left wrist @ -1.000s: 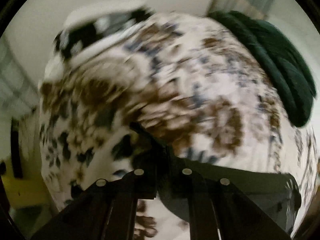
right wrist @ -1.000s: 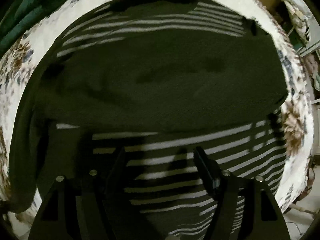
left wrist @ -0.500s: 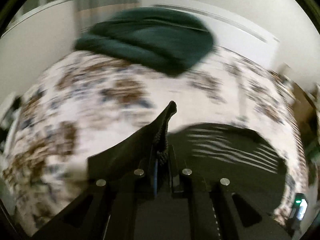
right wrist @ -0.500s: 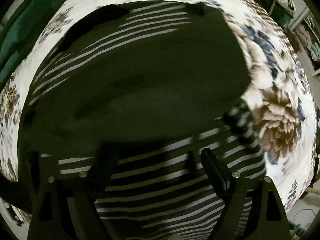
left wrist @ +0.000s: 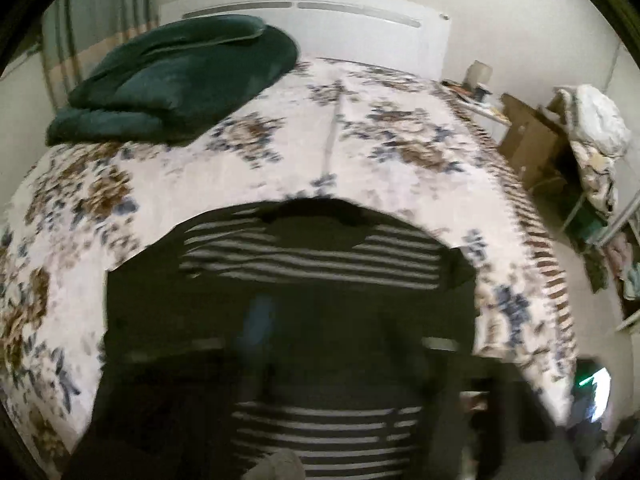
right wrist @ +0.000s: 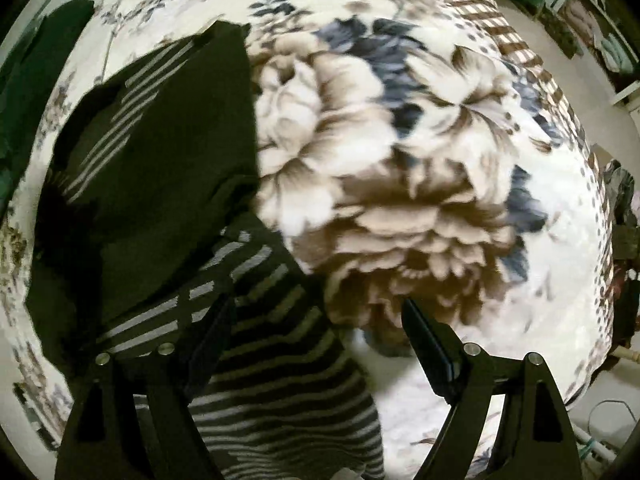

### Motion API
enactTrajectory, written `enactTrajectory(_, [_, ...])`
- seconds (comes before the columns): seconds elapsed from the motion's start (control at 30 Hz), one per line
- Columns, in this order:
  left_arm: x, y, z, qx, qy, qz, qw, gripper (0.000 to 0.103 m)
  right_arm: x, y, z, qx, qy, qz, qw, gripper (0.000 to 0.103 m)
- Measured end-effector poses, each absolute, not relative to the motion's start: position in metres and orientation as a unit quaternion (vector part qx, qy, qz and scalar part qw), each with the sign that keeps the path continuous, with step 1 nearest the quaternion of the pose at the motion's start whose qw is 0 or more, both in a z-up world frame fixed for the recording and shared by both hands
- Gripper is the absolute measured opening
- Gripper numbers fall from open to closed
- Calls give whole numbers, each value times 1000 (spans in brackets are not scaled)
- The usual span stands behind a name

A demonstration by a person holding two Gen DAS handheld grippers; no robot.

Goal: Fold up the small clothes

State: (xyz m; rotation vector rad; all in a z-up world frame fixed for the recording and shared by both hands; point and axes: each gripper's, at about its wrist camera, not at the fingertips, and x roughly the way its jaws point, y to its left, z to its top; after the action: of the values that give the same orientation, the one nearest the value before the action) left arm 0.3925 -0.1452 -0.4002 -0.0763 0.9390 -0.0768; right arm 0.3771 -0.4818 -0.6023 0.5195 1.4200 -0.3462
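Observation:
A dark garment with white stripes (left wrist: 312, 264) lies flat on the floral bedspread (left wrist: 280, 152), a plain dark flap folded across its middle. In the left wrist view the frame is blurred and my left gripper's fingers are lost in the dark at the bottom, so its state does not show. In the right wrist view the garment (right wrist: 160, 152) is at the left. My right gripper (right wrist: 316, 320) is open and empty, its left finger (right wrist: 212, 328) over the striped part (right wrist: 280, 360), its right finger over the bedspread (right wrist: 400, 160).
A folded dark green blanket (left wrist: 176, 76) lies at the far left of the bed by the white headboard (left wrist: 312, 20). A cardboard box (left wrist: 528, 140) and a rack with bedding (left wrist: 596, 132) stand to the right of the bed.
My left gripper held a dark fabric edge pinched half a second ago; now the view has swung over the flat garment and the fingers are lost in blur. My right gripper moved right, toward the garment's edge.

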Motion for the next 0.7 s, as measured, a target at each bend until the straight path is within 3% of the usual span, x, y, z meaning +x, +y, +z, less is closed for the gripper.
enactTrajectory(0.23, [358, -51, -457, 3, 503, 111, 857, 84, 406, -459, -582, 272, 617, -74, 735, 86])
enactTrajectory(0.43, [332, 15, -486, -7, 535, 215, 817, 84, 478, -391, -604, 235, 615, -23, 753, 86])
enactTrajectory(0.53, [328, 31, -493, -11, 540, 244, 806, 84, 515, -364, -629, 210, 629, -7, 748, 65])
enactTrajectory(0.6, [331, 39, -497, -17, 541, 256, 801, 84, 533, -344, -648, 191, 651, 6, 735, 29])
enactTrajectory(0.67, [333, 43, -497, -25, 541, 262, 799, 84, 538, -334, -650, 171, 649, 5, 741, 9])
enactTrajectory(0.7, [336, 45, -496, -27, 539, 265, 799, 84, 535, -330, -642, 156, 636, 2, 756, 7])
